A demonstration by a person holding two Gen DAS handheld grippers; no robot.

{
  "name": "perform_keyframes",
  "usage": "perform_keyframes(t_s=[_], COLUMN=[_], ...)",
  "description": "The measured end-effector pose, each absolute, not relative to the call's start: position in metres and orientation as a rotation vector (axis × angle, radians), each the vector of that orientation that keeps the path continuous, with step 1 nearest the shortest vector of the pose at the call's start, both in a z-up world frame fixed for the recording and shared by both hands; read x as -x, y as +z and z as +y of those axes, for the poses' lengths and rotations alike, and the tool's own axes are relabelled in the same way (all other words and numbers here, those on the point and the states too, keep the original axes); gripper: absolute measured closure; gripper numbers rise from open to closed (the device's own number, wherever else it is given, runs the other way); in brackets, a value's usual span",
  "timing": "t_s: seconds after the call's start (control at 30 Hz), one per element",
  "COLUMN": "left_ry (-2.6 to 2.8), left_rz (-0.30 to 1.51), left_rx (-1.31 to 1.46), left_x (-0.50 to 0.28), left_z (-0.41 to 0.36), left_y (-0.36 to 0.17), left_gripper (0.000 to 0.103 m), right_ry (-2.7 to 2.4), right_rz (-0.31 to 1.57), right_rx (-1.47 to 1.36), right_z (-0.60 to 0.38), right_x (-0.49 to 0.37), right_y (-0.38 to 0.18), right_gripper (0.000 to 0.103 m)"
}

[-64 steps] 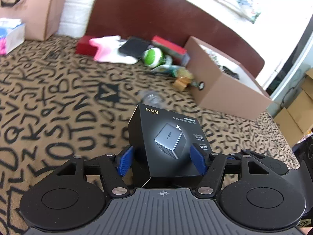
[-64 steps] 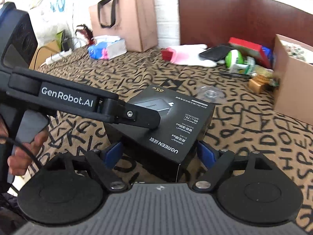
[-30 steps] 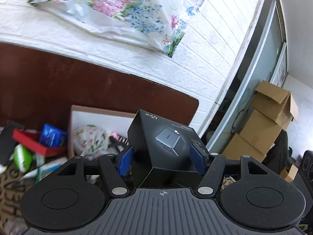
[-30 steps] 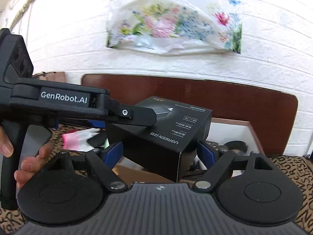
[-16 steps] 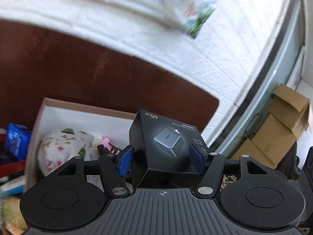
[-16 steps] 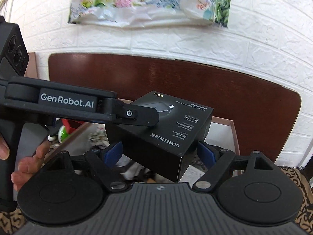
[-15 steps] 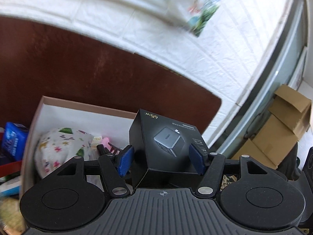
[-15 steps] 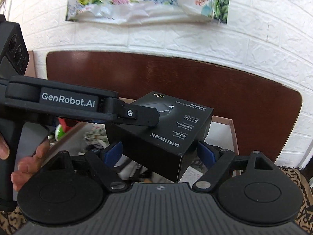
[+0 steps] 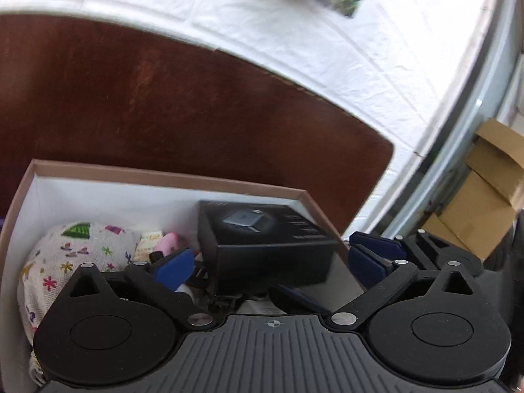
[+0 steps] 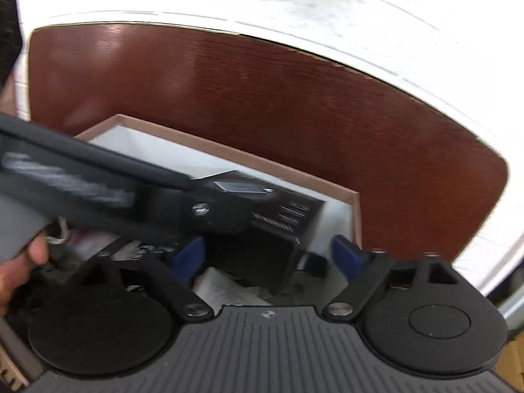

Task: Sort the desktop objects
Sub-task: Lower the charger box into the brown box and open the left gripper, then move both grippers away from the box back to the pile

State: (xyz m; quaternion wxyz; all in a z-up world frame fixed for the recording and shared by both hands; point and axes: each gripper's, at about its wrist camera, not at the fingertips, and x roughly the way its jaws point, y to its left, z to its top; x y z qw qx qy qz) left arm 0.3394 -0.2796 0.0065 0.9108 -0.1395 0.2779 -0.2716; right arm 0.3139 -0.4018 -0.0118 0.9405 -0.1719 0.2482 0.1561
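left wrist view: the left tool [image 9: 267, 263] hangs over the carton [image 9: 170, 177], its jaws opening – the blue pads [image 9: 172, 267] stand clear of the black box [image 9: 262, 245], which sits inside the carton against its right wall. a floral pouch [image 9: 65, 255] lies in the carton's left part, a pink item [image 9: 167, 242] between pouch and box. right wrist view, blurred: the right tool [image 10: 267, 257] also over the carton, jaws opening, pads off the box – a hand [image 10: 19, 265] grips the left tool at the carton's left. a brown headboard [image 9: 163, 104] rises behind the carton.
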Motion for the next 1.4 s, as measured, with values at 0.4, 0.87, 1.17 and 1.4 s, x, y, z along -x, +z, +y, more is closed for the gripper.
perform_keyframes(t_s=[0.4, 0.87, 1.17, 1.4], left_ry=[-0.544, -0.548, -0.548, -0.531], left_rz=[0.593, 0.568, 0.538, 0.510], left_rx=[0.230, 0.178, 0.135, 0.108], left_x=[-0.309, -0.262, -0.216, -0.171], left_z=[-0.273, -0.260, -0.238, -0.208], left_y=[0.013, 0.034, 0.043, 0.041], left_gripper=[0.000, 0.000, 0.000, 0.000], right_ry=[0.275, 0.243, 0.248, 0.259], right_rz=[0.474, 0.492, 0.485, 0.483], right_rx=[0.303, 0.271, 0.249, 0.242], right_z=[-0.406, -0.400, -0.386, -0.367], right_x=[-0.278, -0.237, -0.198, -0.159], right_y=[-0.003, 0.013, 0.021, 0.020], right_gripper=[0.001, 0.001, 0.001, 0.001])
